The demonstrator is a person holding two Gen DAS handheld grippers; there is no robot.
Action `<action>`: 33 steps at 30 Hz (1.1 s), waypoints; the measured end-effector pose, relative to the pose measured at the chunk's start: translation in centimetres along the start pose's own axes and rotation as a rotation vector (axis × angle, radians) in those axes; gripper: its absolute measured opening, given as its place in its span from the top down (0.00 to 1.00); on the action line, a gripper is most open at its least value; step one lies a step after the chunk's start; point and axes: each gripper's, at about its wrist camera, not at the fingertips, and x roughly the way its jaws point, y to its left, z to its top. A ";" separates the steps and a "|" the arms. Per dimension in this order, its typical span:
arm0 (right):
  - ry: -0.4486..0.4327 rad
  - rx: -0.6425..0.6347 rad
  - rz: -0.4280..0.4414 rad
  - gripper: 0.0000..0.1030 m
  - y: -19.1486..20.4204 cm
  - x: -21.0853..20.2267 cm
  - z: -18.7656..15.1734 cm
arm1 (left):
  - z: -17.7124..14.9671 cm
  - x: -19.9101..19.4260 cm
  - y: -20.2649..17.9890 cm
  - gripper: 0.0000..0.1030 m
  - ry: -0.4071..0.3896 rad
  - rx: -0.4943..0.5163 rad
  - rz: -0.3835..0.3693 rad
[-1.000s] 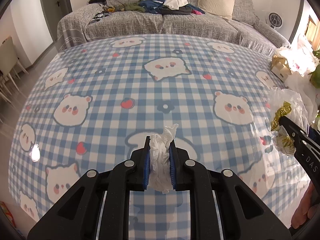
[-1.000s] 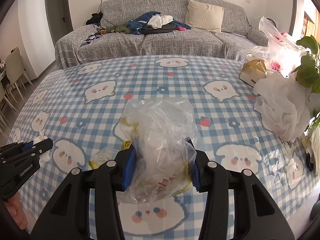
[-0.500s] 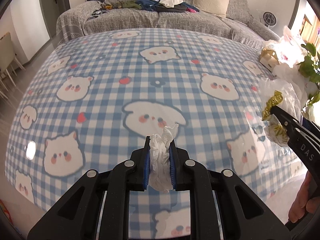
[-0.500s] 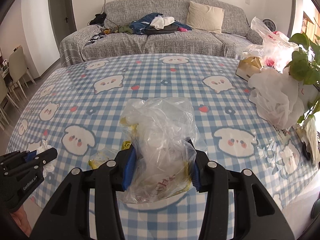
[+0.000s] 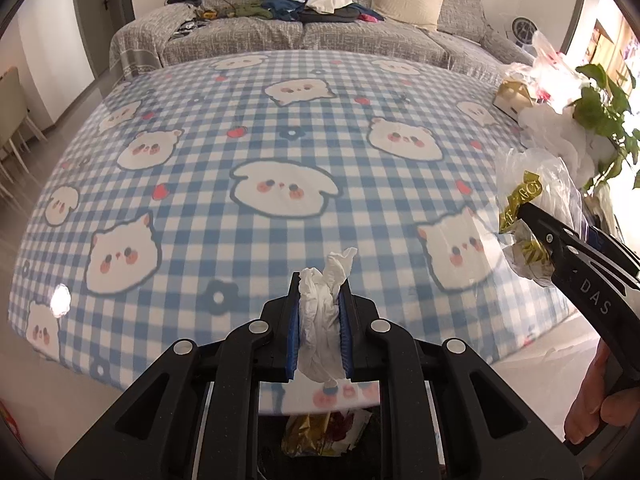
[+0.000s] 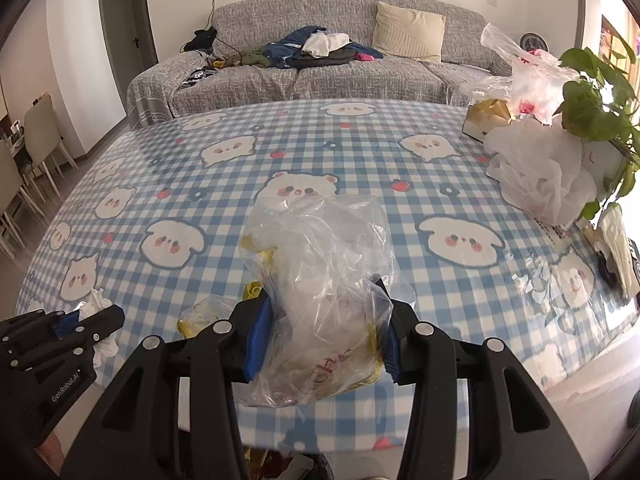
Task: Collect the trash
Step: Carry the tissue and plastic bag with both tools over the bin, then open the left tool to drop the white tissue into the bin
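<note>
The crumpled white paper tissue (image 5: pixel 323 322) sits pinched between the blue pads of your left gripper (image 5: pixel 320 336), its jaws drawn in narrow around it, held in the air just past the near edge of the table. The clear plastic bag stuffed with yellow wrappers (image 6: pixel 320 312) is clamped in your right gripper (image 6: pixel 322 344), jaws about half spread and pressing on both sides of the bulk, also lifted off the surface. From the left wrist view the two loads hang well apart, the bag off to the right.

Beneath both lies the round table with the blue-and-white checked bear-print cloth (image 5: pixel 240 152); its middle looks free of litter. Below the table edge, directly under the tissue, you can glimpse a dark bin with gold and red wrappers inside (image 5: pixel 320 432).

You appear to be on the carry-to-bin step. The next move calls for bringing each load squarely over the bin opening before you spread the jaws, tissue first since it already hangs nearest. White plastic bags (image 6: pixel 540 176) and a green leafy plant (image 6: pixel 592 96) crowd the table's right side; whether those bags count as trash is unclear.
</note>
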 end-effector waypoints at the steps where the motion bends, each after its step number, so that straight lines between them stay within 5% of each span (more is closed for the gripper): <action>1: -0.002 0.001 0.001 0.58 0.0 -0.4 -0.4 | -0.3 -0.3 -0.2 0.85 -0.003 0.003 -0.001; 11: -0.020 0.033 0.014 0.58 -1.0 -3.9 -3.9 | -4.1 -2.9 -0.7 0.85 -0.019 0.001 -0.034; 33: 0.060 0.057 0.017 0.58 -3.3 -3.8 -17.4 | -16.8 -0.2 -1.2 0.85 0.089 0.001 -0.038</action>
